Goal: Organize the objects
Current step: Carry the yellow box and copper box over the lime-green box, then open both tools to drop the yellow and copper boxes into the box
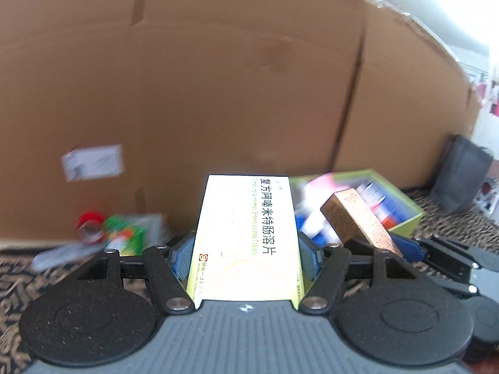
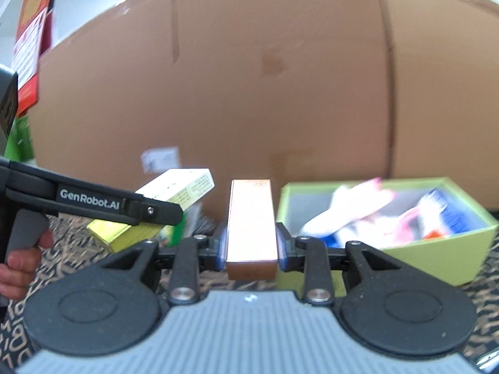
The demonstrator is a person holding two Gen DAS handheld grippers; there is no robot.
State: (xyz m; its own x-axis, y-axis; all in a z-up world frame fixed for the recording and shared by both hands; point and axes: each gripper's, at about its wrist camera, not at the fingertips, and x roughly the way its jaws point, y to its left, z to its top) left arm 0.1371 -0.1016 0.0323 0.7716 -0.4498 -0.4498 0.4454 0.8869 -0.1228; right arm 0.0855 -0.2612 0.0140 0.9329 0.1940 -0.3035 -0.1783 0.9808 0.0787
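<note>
A yellow-white medicine box (image 1: 243,243) is clamped by the left claw (image 1: 244,255), long axis toward 12 o'clock. A copper carton (image 2: 251,227) is clamped likewise by the right claw (image 2: 251,249).

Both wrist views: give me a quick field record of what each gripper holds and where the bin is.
left gripper: jaws shut on yellow-white medicine box
right gripper: jaws shut on copper box
green bin: right of both grippers, open, already holds several packages
surface: patterned cloth
backdrop: large cardboard box
image quality: motion blur, labels in the bin unreadable
</note>
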